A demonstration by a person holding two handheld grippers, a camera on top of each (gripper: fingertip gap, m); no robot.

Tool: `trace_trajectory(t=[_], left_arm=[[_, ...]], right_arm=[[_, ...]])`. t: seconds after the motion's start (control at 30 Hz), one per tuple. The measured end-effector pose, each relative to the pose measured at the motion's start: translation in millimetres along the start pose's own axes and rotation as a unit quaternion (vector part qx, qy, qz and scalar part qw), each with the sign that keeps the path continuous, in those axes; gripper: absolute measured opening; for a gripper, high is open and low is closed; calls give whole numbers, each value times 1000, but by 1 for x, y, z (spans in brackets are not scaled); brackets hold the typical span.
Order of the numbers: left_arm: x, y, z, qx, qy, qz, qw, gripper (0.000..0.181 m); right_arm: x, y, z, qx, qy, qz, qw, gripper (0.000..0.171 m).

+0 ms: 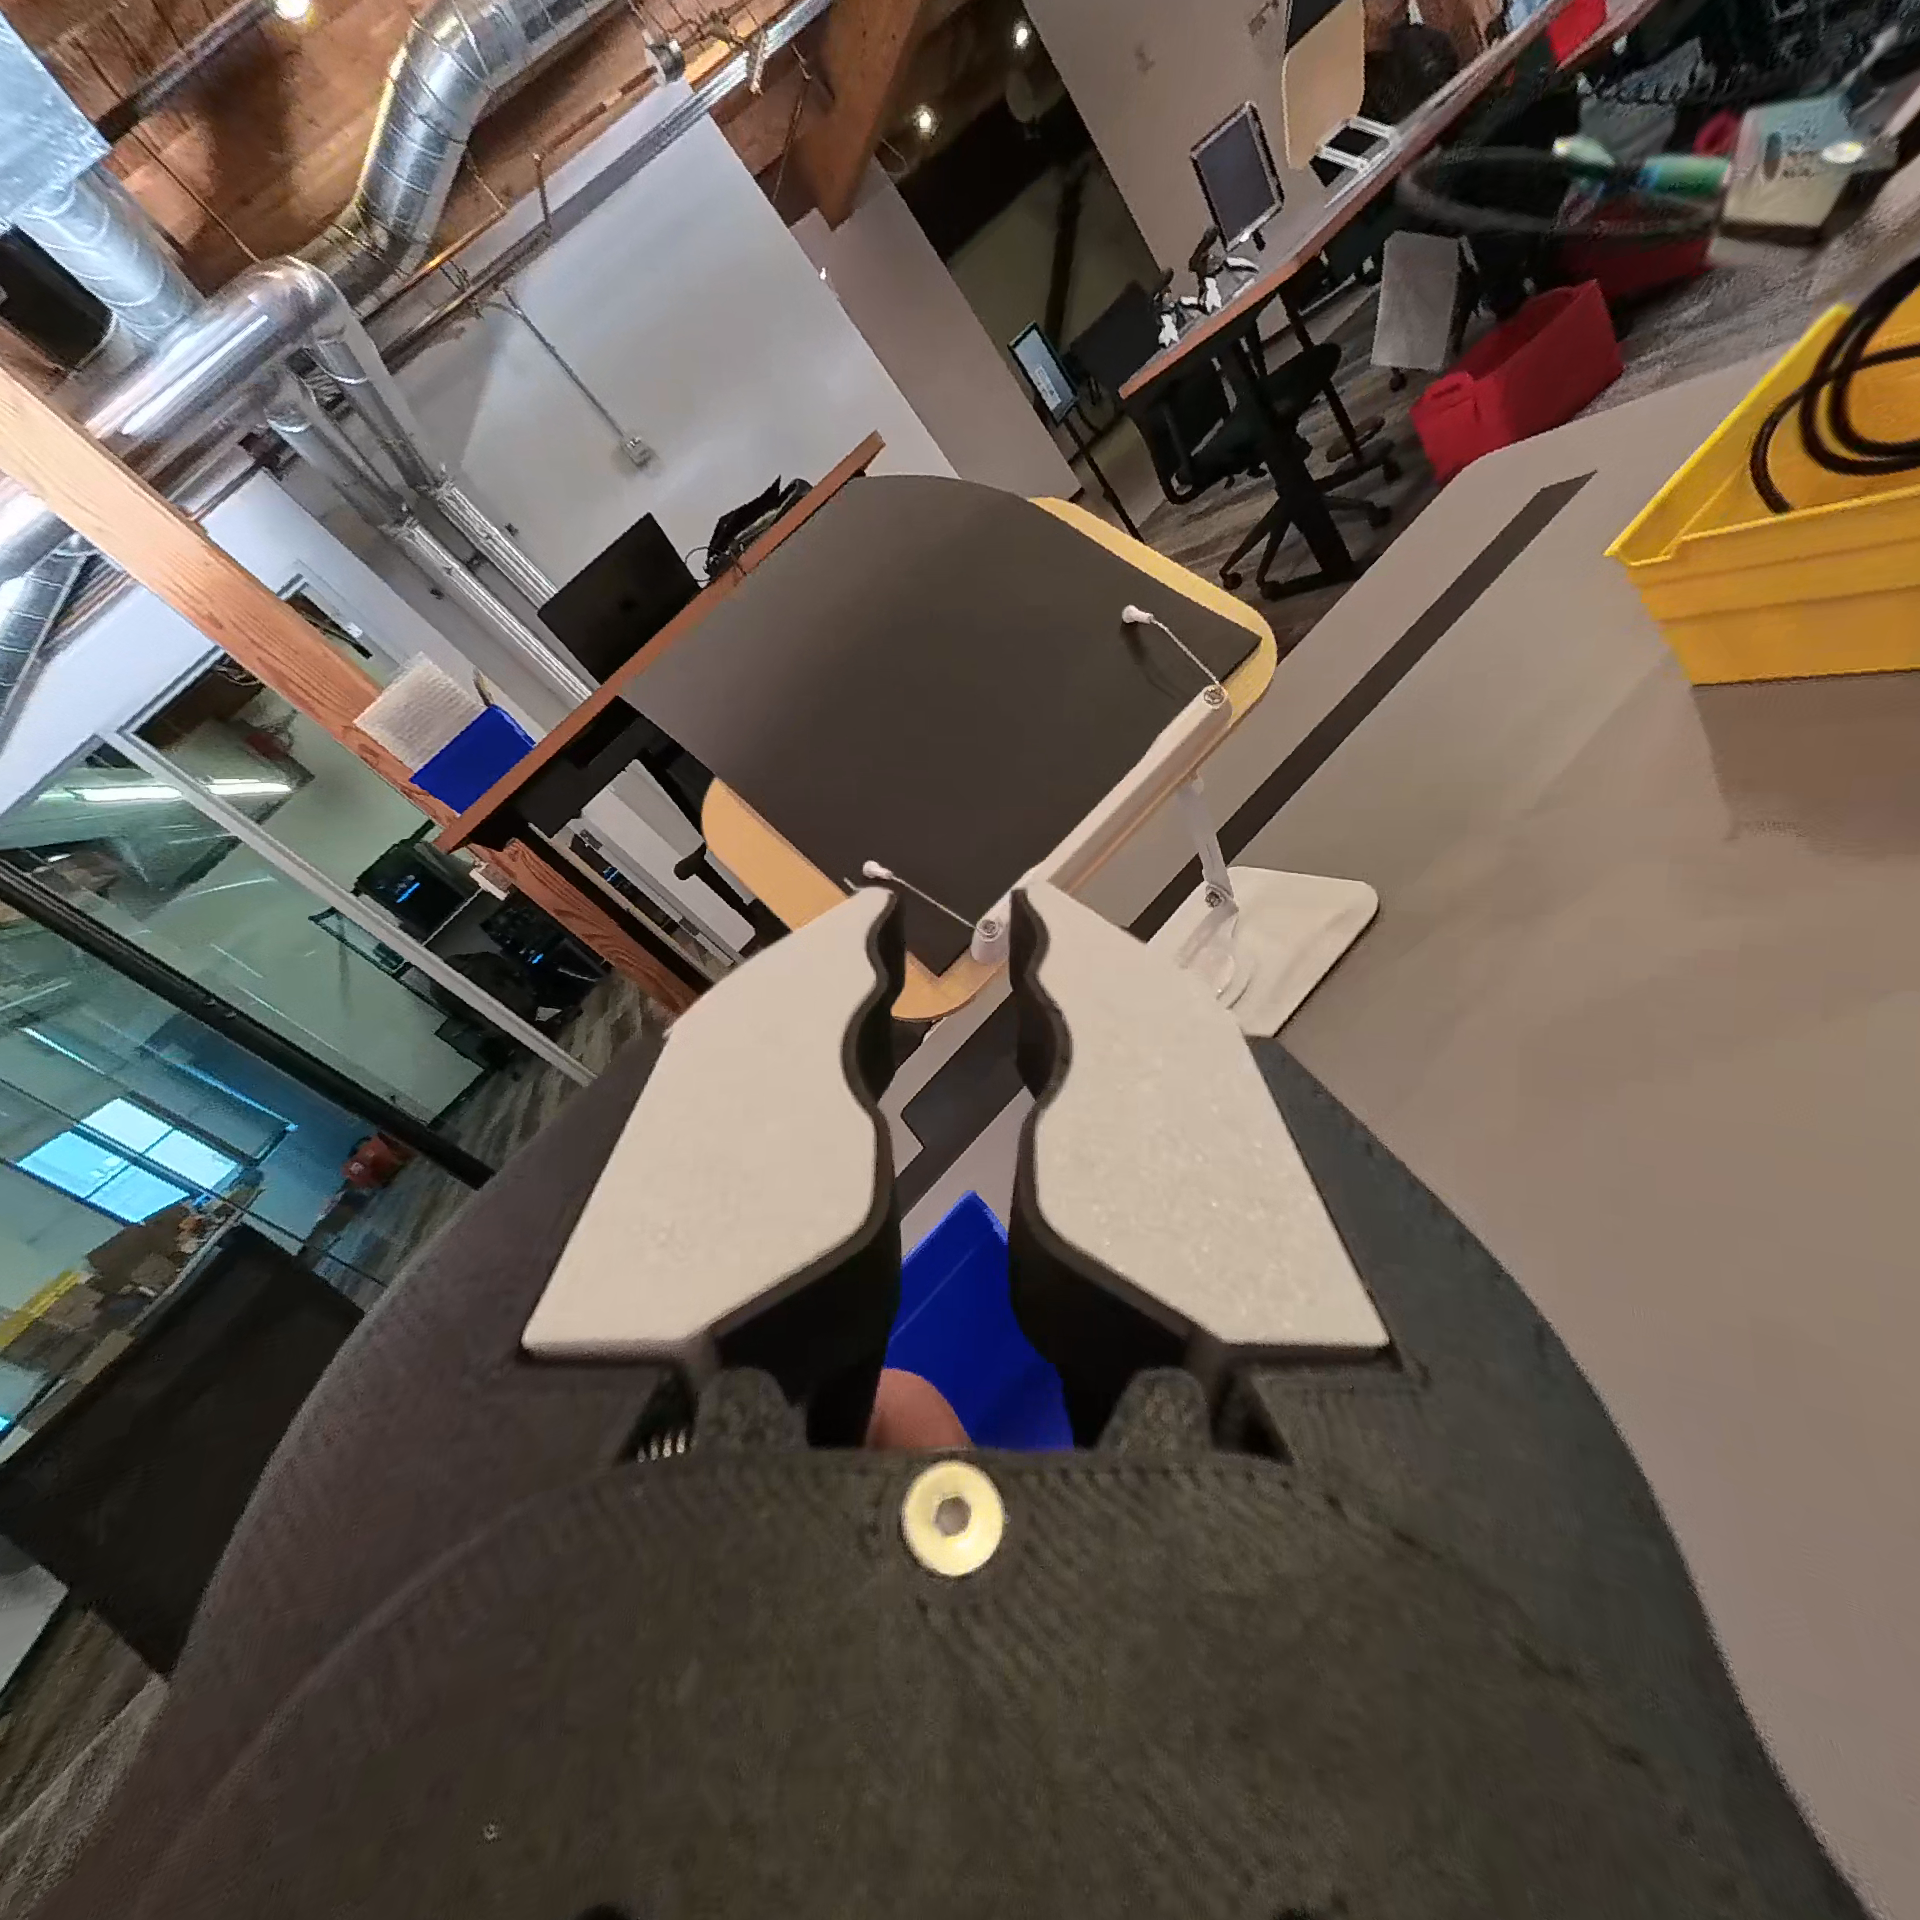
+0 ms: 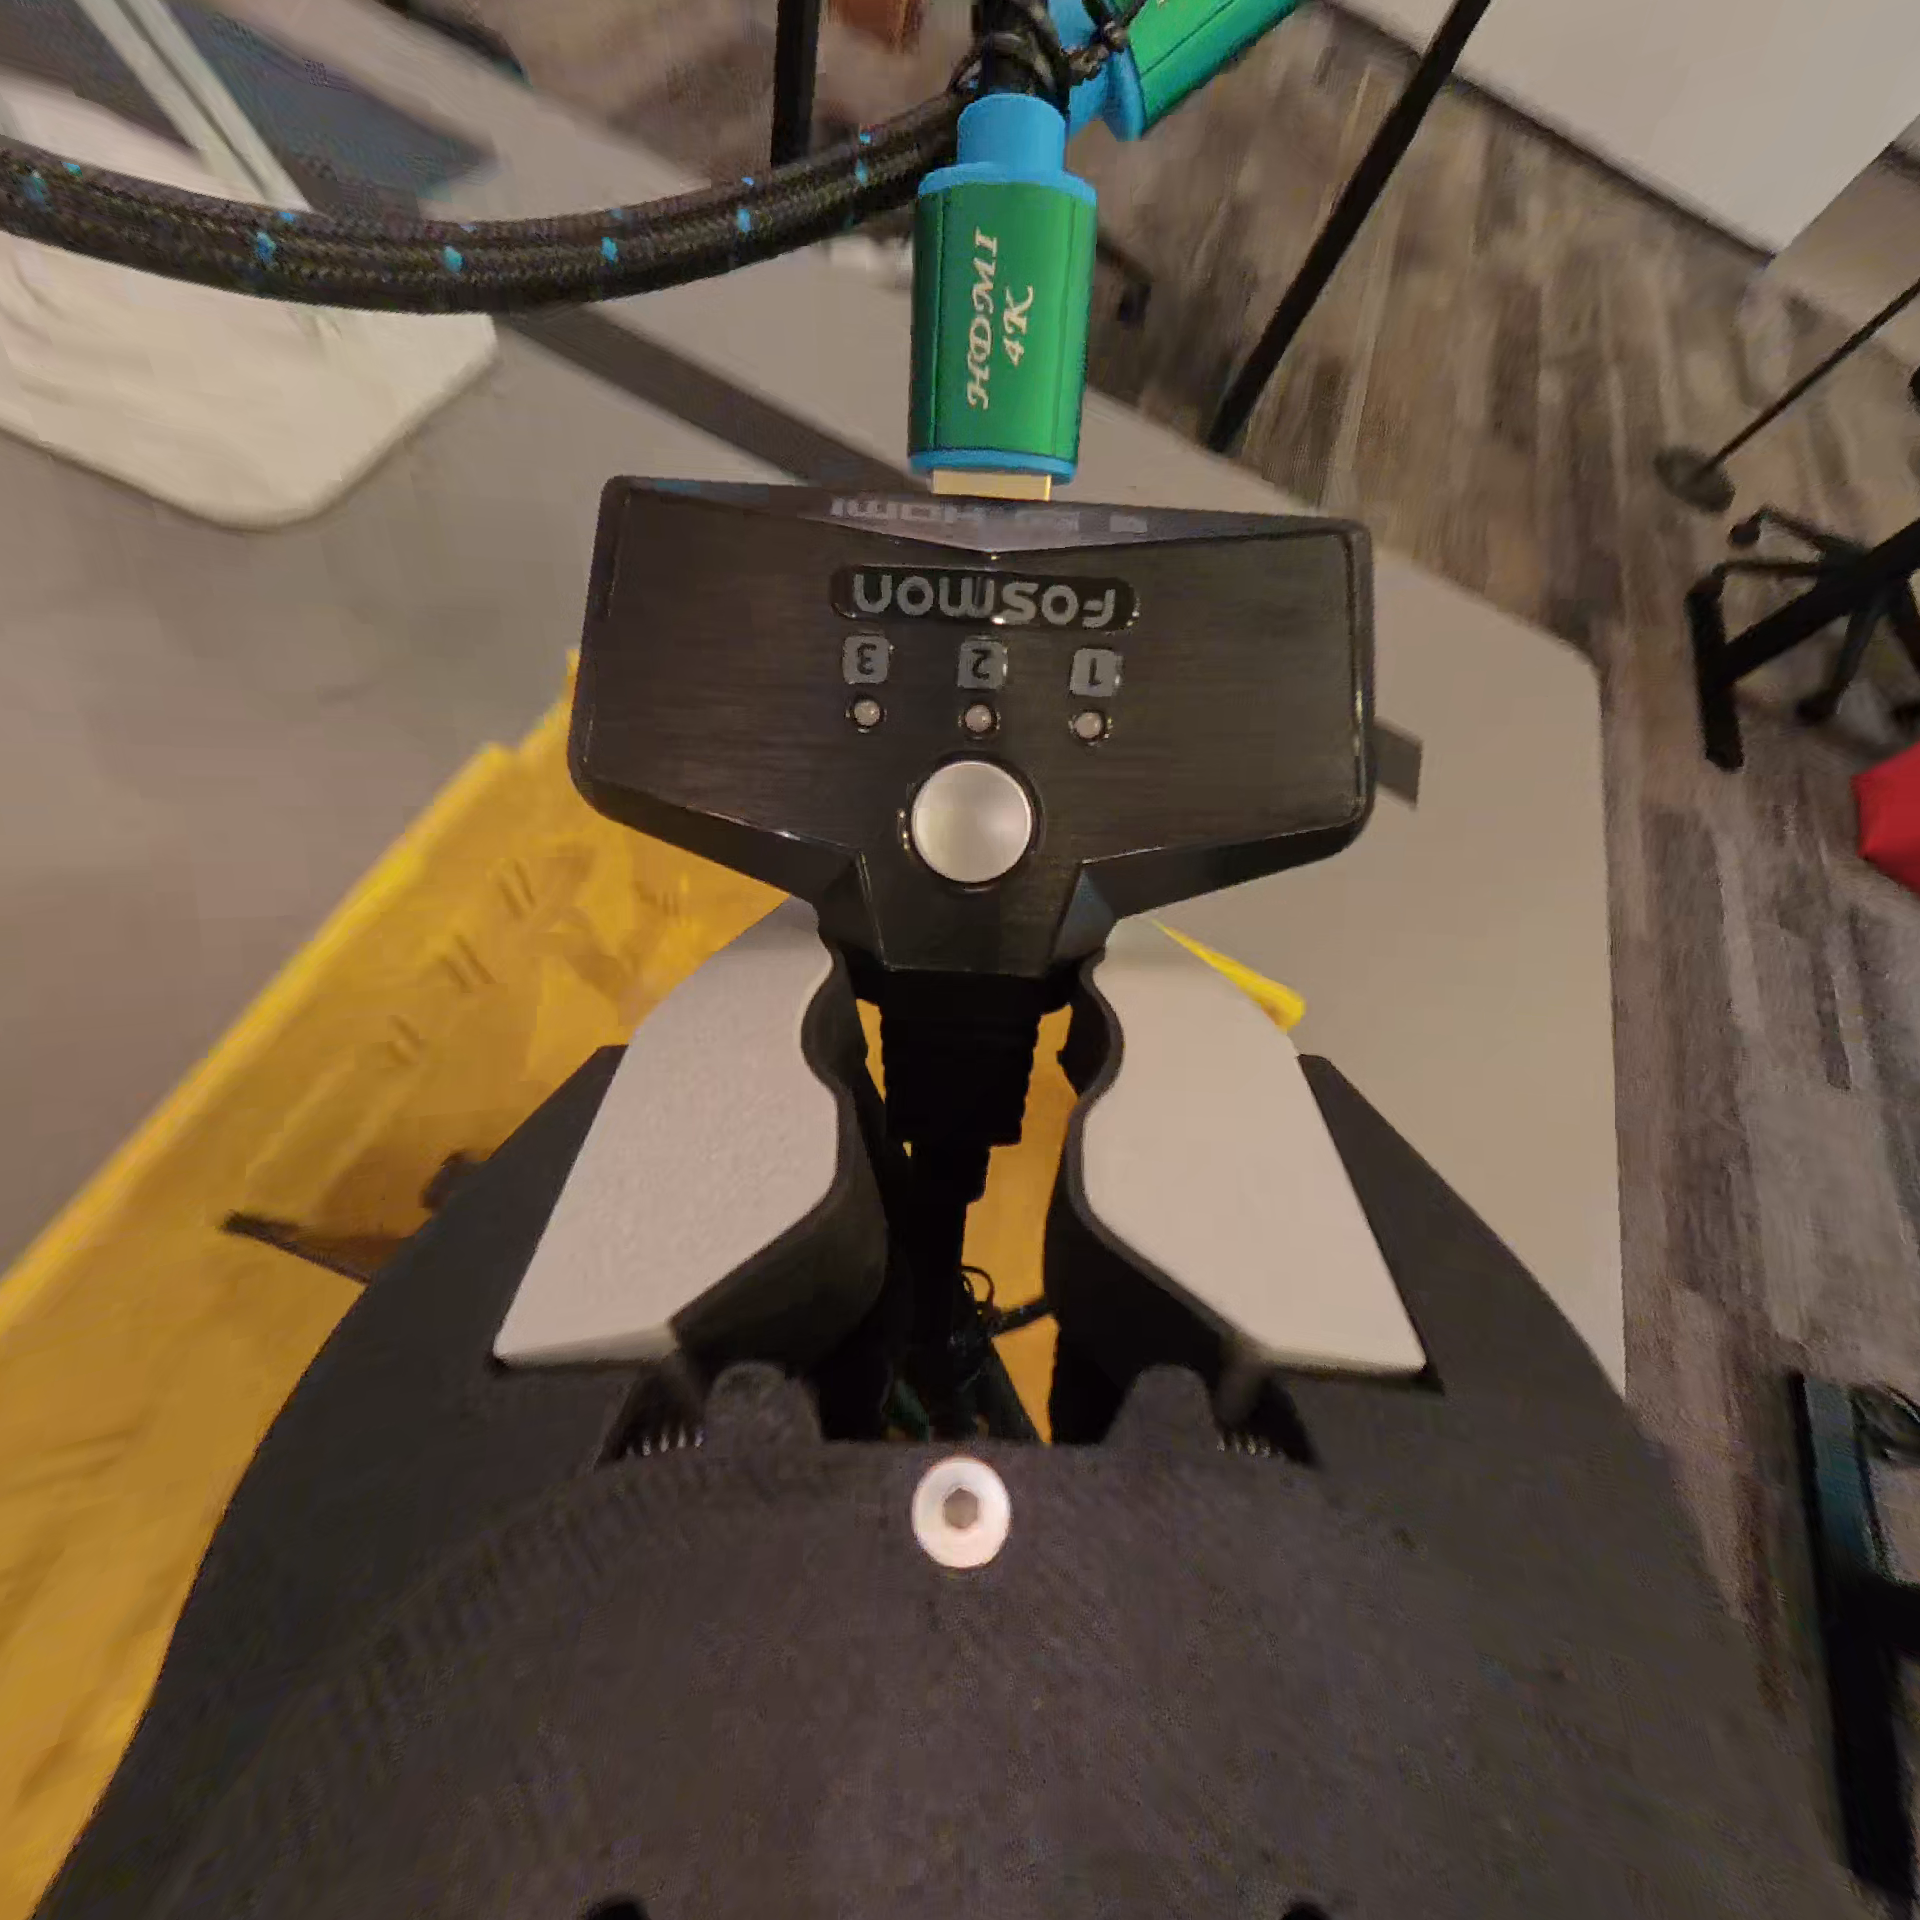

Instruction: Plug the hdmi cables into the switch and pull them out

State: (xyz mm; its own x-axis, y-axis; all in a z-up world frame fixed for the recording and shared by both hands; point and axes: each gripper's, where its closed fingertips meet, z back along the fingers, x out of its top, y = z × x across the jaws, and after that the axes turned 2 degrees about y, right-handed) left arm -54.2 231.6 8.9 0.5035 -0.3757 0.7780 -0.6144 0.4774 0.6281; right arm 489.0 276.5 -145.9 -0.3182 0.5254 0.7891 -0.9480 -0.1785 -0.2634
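My right gripper (image 2: 956, 1003) is shut on the ribbed cable neck of the black HDMI switch (image 2: 977, 707) and holds it in the air over a yellow bin (image 2: 343, 1049). A green HDMI plug (image 2: 1000, 332) with a blue collar sits in the middle port on the switch's far edge, a sliver of gold contact showing. Its black-and-blue braided cable (image 2: 416, 255) arcs off to the left. A second green plug (image 2: 1195, 52) hangs loose at the top edge. My left gripper (image 1: 954, 925) is narrowly open and empty, raised and pointing across the room; no switch or plug shows in its view.
In the left wrist view a yellow bin (image 1: 1787, 561) holding a coiled black cable stands on the grey table (image 1: 1558, 987) at the right. A black board on a white stand (image 1: 1288, 925) is ahead. A blue bin (image 1: 966, 1330) shows below the fingers. Tip to tip, the grippers are about 55 cm apart.
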Motion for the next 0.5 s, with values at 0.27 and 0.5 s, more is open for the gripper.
trace_trajectory(t=[0.27, 0.5], left_arm=[[-6, -14, -6, -5, 14, -37, 999, 18], [-11, -22, -7, -12, 24, -68, 997, 18]], right_arm=[[-45, 20, -26, 59, 118, 69, 989, 35], [-73, 33, -39, 110, 234, 55, 964, 33]])
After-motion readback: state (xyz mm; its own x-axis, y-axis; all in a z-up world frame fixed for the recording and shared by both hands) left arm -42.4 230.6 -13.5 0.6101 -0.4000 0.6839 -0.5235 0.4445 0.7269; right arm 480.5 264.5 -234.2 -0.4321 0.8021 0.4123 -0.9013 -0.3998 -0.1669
